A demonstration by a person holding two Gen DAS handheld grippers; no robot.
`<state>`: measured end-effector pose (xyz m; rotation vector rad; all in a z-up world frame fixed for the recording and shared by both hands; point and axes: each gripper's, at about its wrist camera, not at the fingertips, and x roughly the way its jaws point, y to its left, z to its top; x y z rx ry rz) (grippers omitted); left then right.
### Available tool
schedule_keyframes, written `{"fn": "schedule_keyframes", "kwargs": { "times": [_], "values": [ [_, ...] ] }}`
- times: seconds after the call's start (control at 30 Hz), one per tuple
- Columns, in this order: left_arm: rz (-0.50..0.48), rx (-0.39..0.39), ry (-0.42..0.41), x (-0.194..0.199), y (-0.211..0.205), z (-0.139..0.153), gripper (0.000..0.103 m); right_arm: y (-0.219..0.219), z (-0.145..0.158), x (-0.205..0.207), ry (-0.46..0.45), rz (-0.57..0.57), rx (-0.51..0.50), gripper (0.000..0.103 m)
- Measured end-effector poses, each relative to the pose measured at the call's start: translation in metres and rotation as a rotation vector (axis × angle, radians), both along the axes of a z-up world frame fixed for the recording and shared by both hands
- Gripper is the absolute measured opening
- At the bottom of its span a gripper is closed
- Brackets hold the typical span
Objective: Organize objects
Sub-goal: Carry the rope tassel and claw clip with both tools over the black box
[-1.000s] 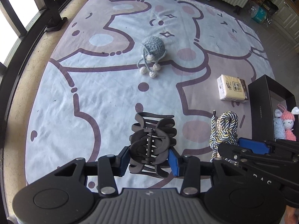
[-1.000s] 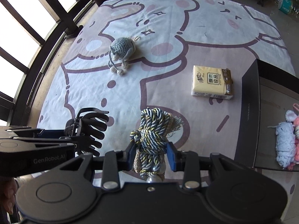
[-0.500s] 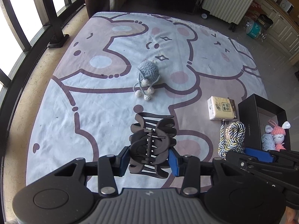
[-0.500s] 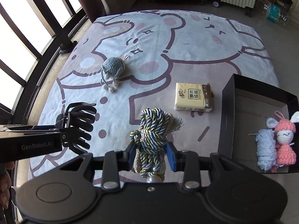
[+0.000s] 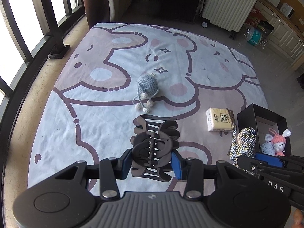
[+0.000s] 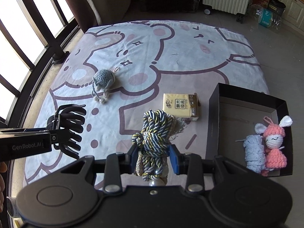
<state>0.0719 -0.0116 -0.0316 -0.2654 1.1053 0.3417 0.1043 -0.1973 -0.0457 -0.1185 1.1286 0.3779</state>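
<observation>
L gripper (image 5: 152, 157) was clamped on the black plastic claw hair clip (image 5: 154, 146), held above the bear-print cloth sheet (image 5: 95, 114), well left of the black open cardboard box (image 6: 214, 117). Clip looked light, stiff, prob. brittle at the teeth; grip by the hinge body. R gripper (image 6: 153, 157) was shut on the navy-white-gold twisted cord bundle (image 6: 154, 133), just left of the box: soft, light, may unravel, so squeeze mid-coil. Grey crocheted toy (image 6: 103, 78) & yellow tissue pack (image 6: 180, 104) lay left of the box, not blocking. Pink crocheted bunny doll (image 6: 274, 146) already filled the box's near end.

Three crochet toys (image 6: 104, 79), one hair claw (image 5: 154, 148), one rope bundle (image 6: 154, 133), one tissue pack (image 6: 180, 105), one box (image 6: 214, 125).
</observation>
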Motion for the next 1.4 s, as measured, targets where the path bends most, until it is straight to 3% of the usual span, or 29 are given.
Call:
{"fn": "schedule_keyframes", "kwargs": {
  "times": [0.57,1.0,1.4],
  "values": [
    [-0.069,-0.076,-0.087,0.020,-0.043,0.011,0.045,-0.047,0.026,0.001,-0.095,-0.077,0.029,0.036],
    [-0.156,-0.152,-0.140,0.044,-0.102,0.009,0.045,-0.121,0.028,0.007,-0.140,-0.224,0.030,0.036],
    [-0.200,-0.202,-0.159,0.060,-0.142,0.001,0.045,-0.158,0.022,0.007,-0.146,-0.273,0.028,0.036]
  ]
}}
